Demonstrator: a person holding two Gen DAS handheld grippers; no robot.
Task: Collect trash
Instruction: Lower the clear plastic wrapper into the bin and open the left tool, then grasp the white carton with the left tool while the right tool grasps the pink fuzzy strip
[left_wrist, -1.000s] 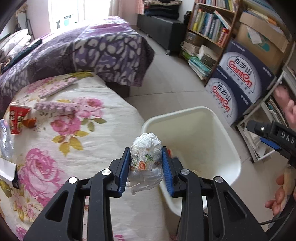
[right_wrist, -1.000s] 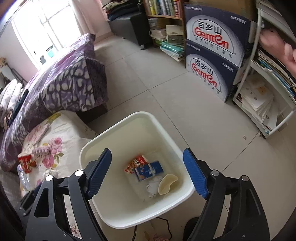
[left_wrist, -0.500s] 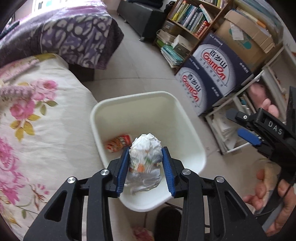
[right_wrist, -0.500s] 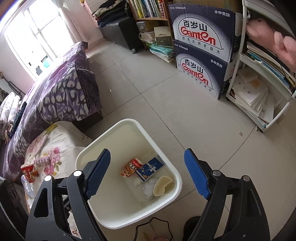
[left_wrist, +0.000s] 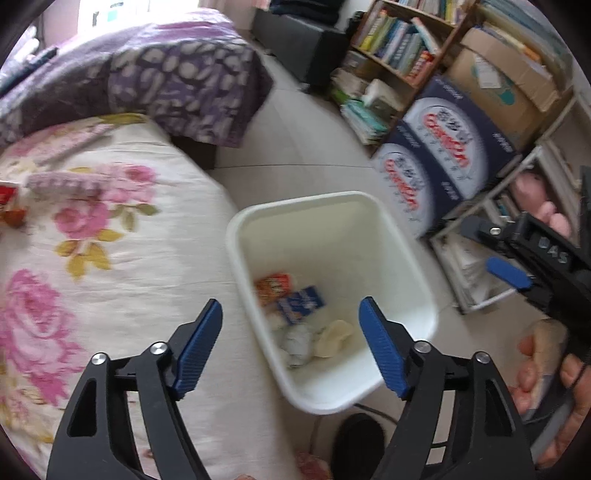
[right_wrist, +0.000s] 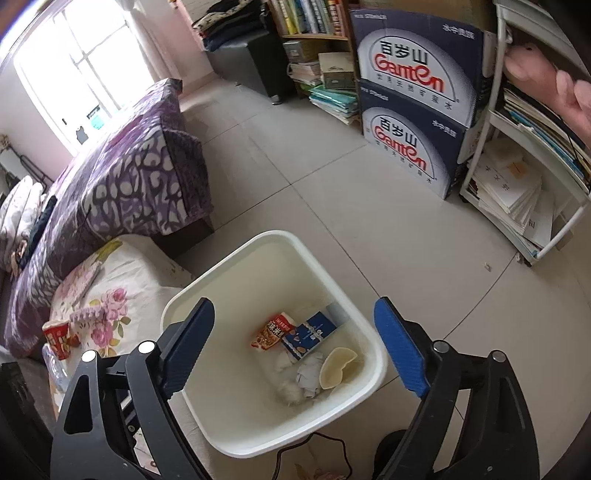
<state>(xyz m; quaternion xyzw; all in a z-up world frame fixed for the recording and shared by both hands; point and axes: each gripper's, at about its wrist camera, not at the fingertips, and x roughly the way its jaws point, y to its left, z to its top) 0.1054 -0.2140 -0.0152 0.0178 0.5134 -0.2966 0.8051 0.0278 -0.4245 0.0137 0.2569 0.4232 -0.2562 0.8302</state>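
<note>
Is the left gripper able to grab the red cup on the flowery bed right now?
Probably yes. The left gripper is open and empty, and the red cup stands in the open on the flowery bed, off to its left, unblocked.

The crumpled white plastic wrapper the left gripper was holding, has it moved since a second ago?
Yes. The crumpled white plastic wrapper has dropped from over the floral bedspread into the white plastic bin; the left gripper has just been opening, empty.
</note>
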